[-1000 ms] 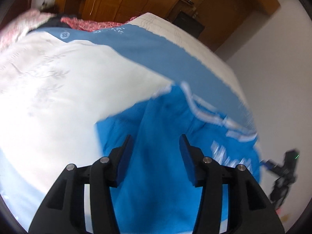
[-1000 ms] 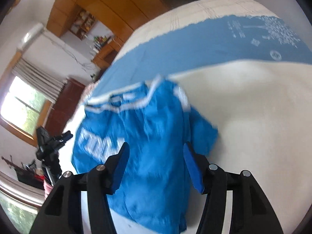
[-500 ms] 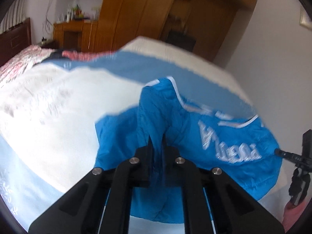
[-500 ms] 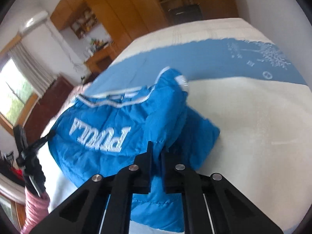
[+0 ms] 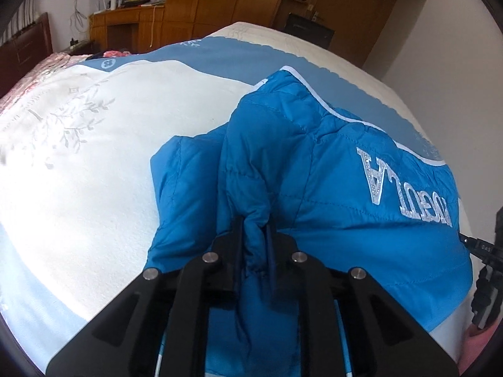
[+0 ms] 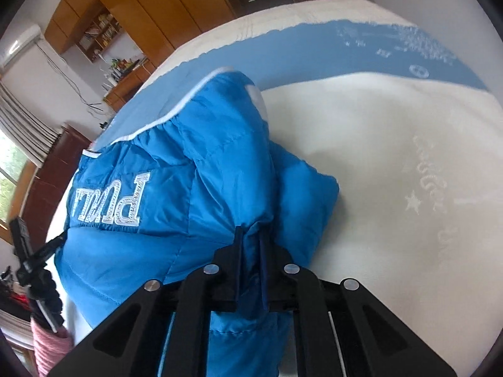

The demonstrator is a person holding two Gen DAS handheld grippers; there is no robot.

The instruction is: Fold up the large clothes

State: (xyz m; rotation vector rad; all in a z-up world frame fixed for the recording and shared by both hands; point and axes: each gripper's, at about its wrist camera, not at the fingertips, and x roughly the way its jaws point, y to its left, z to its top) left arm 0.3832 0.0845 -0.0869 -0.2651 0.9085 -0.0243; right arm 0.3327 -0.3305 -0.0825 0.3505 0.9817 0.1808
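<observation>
A second before, both your grippers were wide open above the blue jacket (image 5: 361, 220), holding nothing. Then they closed. At this moment your left gripper (image 5: 256, 235) had its two fingers squeezed tight on a bunch of the puffy blue cloth. Your right gripper (image 6: 250, 242) did the same on another bunch, with only a thin bit of cloth between its fingers.

The jacket had also come up. Before, it lay flatter on the bed (image 5: 94, 157). Now it stood in a tall lump, pulled up toward your grippers, while the rest of it lay on the white and blue bedspread, close to the near edge of the bed.

That meant you had a good hold in two places. I think you were ready to lift the jacket, shake it flat or carry one side over the other. The folding itself was not done yet.

There were big white sparkly letters (image 6: 110, 204) on the jacket. They were upside down. In the right view they looked like "PUELA", but I could not be sure of every letter.
</observation>
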